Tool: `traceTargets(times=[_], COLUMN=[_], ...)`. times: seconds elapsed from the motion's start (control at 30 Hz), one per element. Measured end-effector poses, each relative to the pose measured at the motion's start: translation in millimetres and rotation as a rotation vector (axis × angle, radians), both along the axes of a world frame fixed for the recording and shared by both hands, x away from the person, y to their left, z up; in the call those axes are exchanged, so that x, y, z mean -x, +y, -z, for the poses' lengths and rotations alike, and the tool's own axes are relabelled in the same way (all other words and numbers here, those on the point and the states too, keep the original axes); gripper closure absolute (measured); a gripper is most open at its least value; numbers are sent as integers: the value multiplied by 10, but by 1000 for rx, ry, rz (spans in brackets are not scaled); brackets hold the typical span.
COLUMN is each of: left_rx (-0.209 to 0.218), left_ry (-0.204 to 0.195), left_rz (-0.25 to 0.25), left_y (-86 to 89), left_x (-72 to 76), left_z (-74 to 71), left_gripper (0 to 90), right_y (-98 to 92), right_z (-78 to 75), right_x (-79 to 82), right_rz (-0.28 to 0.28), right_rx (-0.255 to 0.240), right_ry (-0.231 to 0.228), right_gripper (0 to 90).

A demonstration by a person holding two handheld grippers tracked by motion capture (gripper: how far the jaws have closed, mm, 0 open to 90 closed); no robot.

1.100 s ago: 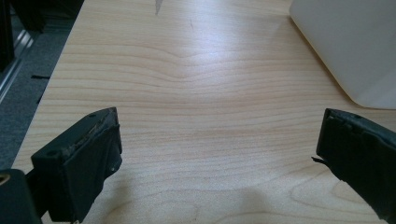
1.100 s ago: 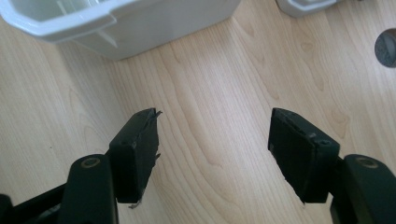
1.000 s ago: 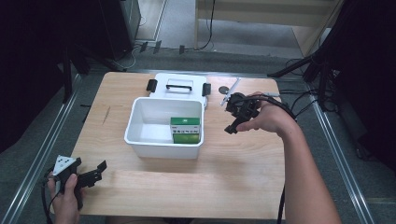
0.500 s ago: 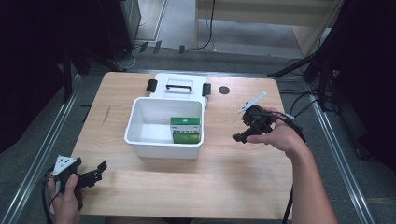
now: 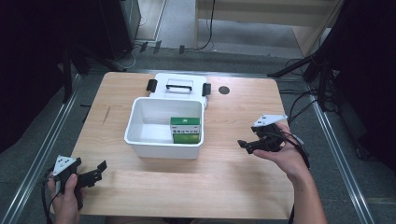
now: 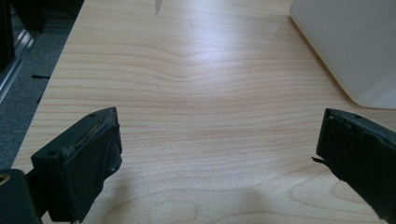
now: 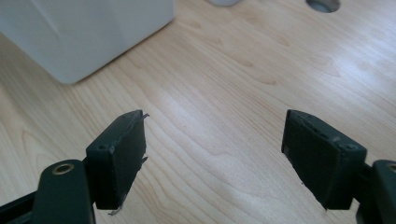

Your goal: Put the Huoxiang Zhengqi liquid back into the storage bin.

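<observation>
A white plastic bin [image 5: 163, 150] stands in the middle of the wooden table, with a green box [image 5: 186, 129] inside against its right wall. My left gripper [image 5: 97, 171] rests at the table's near left corner in a hand. It is open and points toward the bin. Its jaws [image 6: 219, 140] stand wide over bare wood, with the bin's corner [image 6: 345, 42] ahead on the right. My right gripper [image 5: 245, 146] hovers low to the right of the bin. Its jaws [image 7: 215, 149] have just been opening and hold nothing, and the bin's wall [image 7: 88, 28] lies ahead on the left.
The bin's white lid [image 5: 180, 86], with a handle and two black latches, lies flat behind the bin. A round cable hole [image 5: 224, 90] sits at the back right of the table. Metal rails run along both sides, and cables trail on the floor to the right.
My right gripper has come from behind the bin's right corner toward the near right and lower over the table. The left hand has stayed put.
</observation>
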State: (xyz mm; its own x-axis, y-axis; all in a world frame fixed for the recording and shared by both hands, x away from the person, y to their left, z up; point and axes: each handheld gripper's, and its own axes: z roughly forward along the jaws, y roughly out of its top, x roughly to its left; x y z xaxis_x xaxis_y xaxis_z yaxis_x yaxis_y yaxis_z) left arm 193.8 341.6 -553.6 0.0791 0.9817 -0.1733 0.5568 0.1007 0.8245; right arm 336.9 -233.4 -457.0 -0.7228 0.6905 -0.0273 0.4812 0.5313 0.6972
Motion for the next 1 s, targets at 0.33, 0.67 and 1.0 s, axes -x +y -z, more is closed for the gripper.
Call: traceTargets(times=[0.33, 0.67, 1.0], left_rx=[3, 0, 0], left_ry=[-1, -1, -2], left_rz=[0, -1, -3], left_y=[4, 2, -2], left_x=[0, 2, 2], left_z=[1, 0, 0], left_gripper=[11, 11, 11], right_y=[-183, -486, -835], right_z=[316, 626, 872], right_x=[265, 515, 853], right_rz=[75, 176, 251], right_rx=[-114, -196, -246], right_ry=[-88, -134, -149], right_gripper=[245, 225, 232])
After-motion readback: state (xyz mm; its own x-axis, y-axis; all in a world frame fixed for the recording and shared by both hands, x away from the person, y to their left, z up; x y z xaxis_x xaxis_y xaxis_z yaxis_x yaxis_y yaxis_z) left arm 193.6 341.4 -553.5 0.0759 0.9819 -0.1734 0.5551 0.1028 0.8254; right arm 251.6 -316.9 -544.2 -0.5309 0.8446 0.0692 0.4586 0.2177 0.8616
